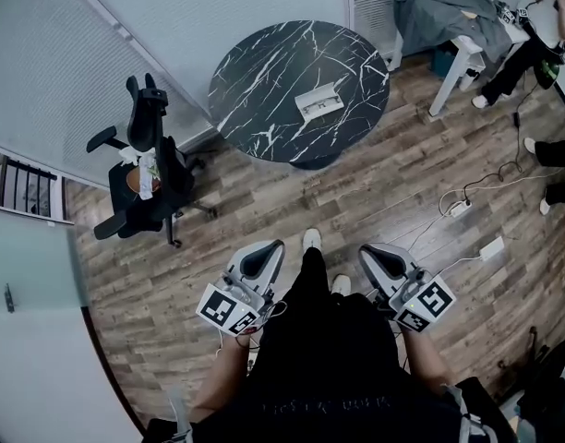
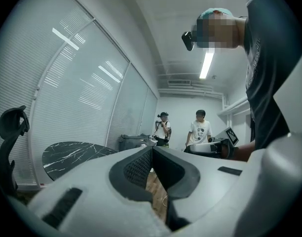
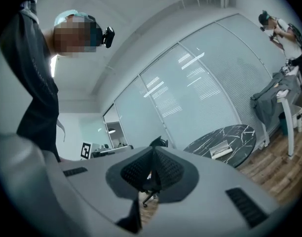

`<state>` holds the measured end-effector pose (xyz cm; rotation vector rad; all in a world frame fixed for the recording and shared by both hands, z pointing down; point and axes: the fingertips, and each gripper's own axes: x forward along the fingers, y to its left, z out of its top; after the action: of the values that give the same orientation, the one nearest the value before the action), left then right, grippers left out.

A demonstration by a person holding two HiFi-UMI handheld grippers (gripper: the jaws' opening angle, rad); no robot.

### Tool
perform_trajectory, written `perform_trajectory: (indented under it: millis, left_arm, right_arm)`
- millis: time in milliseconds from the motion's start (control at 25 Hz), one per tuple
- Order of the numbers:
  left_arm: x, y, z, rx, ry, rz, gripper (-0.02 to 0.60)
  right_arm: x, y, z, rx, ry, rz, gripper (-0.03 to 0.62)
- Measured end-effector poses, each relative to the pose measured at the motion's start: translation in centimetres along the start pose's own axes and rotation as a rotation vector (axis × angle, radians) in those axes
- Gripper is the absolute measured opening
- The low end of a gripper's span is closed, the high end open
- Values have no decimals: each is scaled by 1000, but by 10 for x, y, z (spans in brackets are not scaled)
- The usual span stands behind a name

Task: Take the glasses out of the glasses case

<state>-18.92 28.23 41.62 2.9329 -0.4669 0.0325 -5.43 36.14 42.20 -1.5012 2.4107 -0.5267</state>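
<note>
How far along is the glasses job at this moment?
Nothing done yet: the glasses case lies open on the round table, glasses apparently inside. Nothing in hand: left gripper and right gripper are shut, empty, at the person's waist, away from the table. Approach and removal remain.

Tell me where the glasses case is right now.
In the head view, the glasses case lies right of centre on the round black marble table, far ahead of the left gripper and right gripper.
</note>
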Motion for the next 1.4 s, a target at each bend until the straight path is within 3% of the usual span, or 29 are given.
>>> perform_trajectory:
  millis: [640,920,1120,1400]
  left_arm:
    - [62,135,15,-44,4,-40,20]
    - [76,193,23,-112,-15,-53,20]
    - [87,217,27,-110,-22,-63,20]
    - [110,221,33,-102,-21,-94,20]
  right_arm:
    - [138,-53,30,-101,79,-10,34]
    - [182,-69,46,-85,72,-49,34]
    - [188,-85,45,-100,105,-97,34]
    - [197,-96,68,-78,44,-88,34]
